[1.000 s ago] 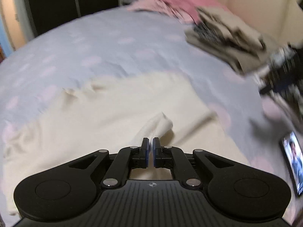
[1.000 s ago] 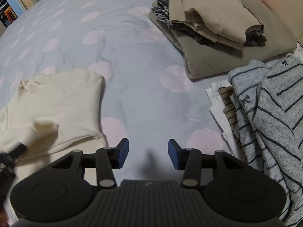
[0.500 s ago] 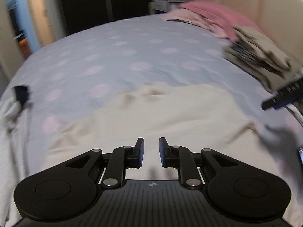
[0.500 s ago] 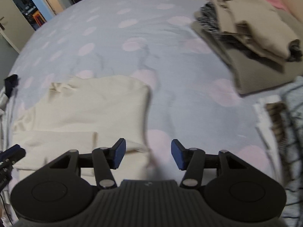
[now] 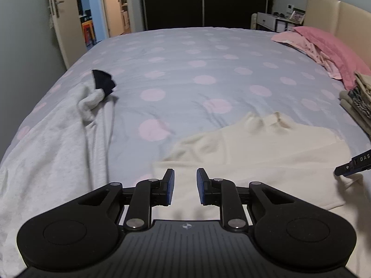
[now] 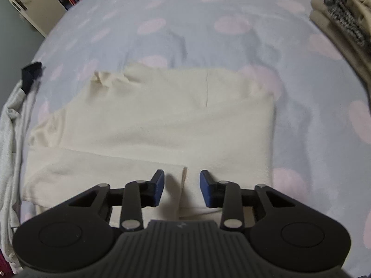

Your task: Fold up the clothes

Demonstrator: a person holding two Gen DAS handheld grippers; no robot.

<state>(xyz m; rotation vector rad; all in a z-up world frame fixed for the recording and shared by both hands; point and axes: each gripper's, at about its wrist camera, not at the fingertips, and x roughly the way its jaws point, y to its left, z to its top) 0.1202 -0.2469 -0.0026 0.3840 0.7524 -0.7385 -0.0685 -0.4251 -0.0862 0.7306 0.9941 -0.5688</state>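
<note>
A cream top (image 6: 167,120) lies flat on the spotted bed, with one sleeve folded across its near part (image 6: 104,169). It also shows in the left wrist view (image 5: 266,148). My left gripper (image 5: 185,186) is open and empty, just above the top's near left edge. My right gripper (image 6: 182,188) is open and empty, hovering over the end of the folded sleeve. A tip of the right gripper (image 5: 352,165) shows at the right edge of the left wrist view.
A grey garment with a dark cuff (image 5: 58,139) lies on the bed's left side. A stack of folded clothes (image 6: 343,23) sits far right. Pink clothes (image 5: 324,48) lie by the headboard. The lilac spotted bedcover (image 5: 185,74) stretches beyond.
My left gripper let go of the cream sleeve, opened and swung left and back. My right gripper moved left from the bare bedcover to over the cream top.
</note>
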